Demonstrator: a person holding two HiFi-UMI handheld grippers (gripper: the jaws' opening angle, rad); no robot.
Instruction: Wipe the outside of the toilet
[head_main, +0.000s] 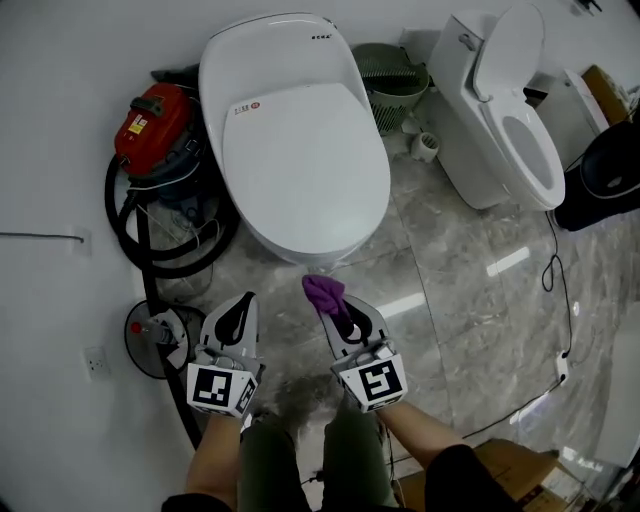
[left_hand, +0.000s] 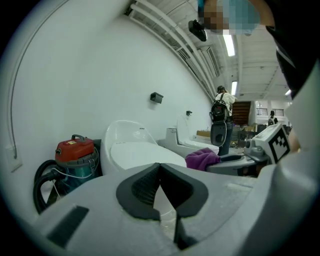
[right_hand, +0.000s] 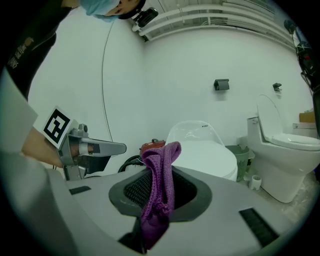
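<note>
1. The right gripper (head_main: 338, 306) was clenched on a purple cloth (head_main: 323, 291), which bunched up past its jaw tips.
2. The left gripper (head_main: 243, 308), just beside it, had its jaws pressed together on nothing.
3. The white toilet (head_main: 300, 150), lid down, stood ahead of both grippers, apart from the cloth.
4. A red vacuum (head_main: 155, 120) sat ahead-left of the left gripper.

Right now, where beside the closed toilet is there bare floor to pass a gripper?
Bare floor lies between the closed toilet and the open toilet, in front of the green basket. The other side is crowded by the red vacuum and hose.
</note>
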